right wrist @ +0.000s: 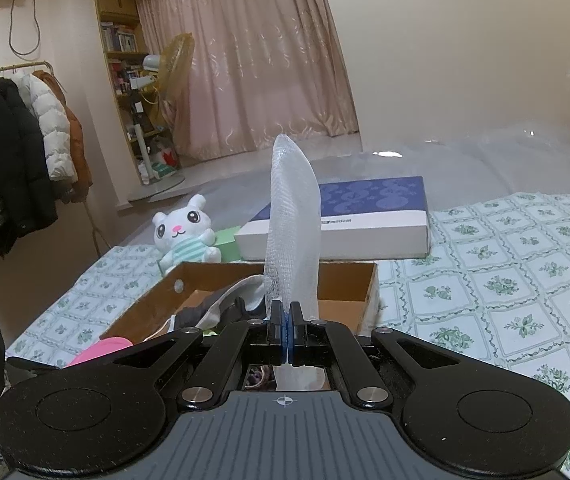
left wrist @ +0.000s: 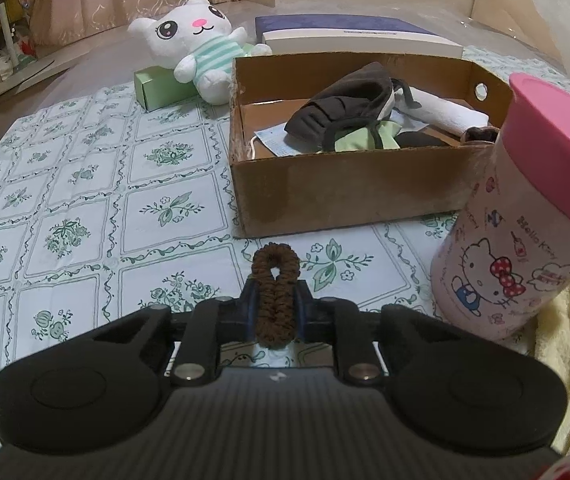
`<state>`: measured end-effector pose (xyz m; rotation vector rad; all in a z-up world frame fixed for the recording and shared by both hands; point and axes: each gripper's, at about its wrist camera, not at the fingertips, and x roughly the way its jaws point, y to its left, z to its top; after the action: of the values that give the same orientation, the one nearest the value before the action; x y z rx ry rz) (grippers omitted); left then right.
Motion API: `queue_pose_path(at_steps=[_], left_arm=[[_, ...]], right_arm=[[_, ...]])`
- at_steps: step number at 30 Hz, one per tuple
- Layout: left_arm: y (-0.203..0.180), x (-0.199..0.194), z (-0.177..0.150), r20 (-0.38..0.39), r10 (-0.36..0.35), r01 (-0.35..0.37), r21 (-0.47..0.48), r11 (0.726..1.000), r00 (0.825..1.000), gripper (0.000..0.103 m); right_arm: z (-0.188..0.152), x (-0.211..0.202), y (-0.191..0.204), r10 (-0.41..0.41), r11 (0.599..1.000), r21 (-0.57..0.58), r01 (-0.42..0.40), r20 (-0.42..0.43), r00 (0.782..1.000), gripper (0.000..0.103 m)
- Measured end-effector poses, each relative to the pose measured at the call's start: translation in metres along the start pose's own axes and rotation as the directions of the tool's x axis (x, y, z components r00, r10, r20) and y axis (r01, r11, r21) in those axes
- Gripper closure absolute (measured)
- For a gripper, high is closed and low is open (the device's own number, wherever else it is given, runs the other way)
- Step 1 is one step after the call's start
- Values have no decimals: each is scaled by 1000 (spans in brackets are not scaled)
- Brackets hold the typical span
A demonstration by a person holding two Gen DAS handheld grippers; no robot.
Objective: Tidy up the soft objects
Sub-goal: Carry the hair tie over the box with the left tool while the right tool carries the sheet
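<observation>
My left gripper (left wrist: pixel 275 294) is shut on a brown hair scrunchie (left wrist: pixel 275 292) and holds it above the patterned bedspread, just in front of the cardboard box (left wrist: pixel 345 184). The box holds dark cloth (left wrist: pixel 345 104), a face mask, green fabric and a white rolled cloth. My right gripper (right wrist: pixel 286 312) is shut on a white foam net sleeve (right wrist: pixel 294 224) that stands upright above the near side of the same box (right wrist: pixel 349 280). A white plush toy (left wrist: pixel 193 44) leans on a green box behind the carton; it also shows in the right wrist view (right wrist: pixel 185 232).
A pink-lidded Hello Kitty canister (left wrist: pixel 525 232) stands right of the box on a yellow towel (left wrist: pixel 565 360). A blue-and-white flat box (left wrist: pixel 349 36) lies behind the carton. A green small box (left wrist: pixel 157 84) sits under the plush. Coats (right wrist: pixel 13 152) hang at left.
</observation>
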<state>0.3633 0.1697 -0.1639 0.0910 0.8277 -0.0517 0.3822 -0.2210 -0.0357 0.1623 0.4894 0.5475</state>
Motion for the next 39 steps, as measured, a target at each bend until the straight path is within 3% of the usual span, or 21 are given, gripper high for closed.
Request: queue_pose_path(at_steps=[8, 17, 31, 34, 39], left_arm=[[7, -22, 7, 61, 12, -13, 25, 1000, 998, 87], [12, -42, 42, 161, 13, -17, 22, 1000, 987, 87], [-12, 4, 97, 183, -35, 23, 63, 998, 982, 86], [-14, 16, 100, 181, -28, 18, 56, 998, 983, 75], [-12, 29, 100, 159, -37, 31, 38, 999, 987, 69]], right_arm=[[3, 0, -3, 6, 1000, 10, -6, 5, 1000, 102], [10, 5, -6, 14, 1000, 16, -14, 23, 1000, 102], [34, 29, -6, 40, 999, 14, -42, 85, 996, 102], [36, 34, -7, 39, 999, 11, -40, 92, 995, 102], [37, 42, -9, 37, 999, 9, -38, 97, 995, 102]])
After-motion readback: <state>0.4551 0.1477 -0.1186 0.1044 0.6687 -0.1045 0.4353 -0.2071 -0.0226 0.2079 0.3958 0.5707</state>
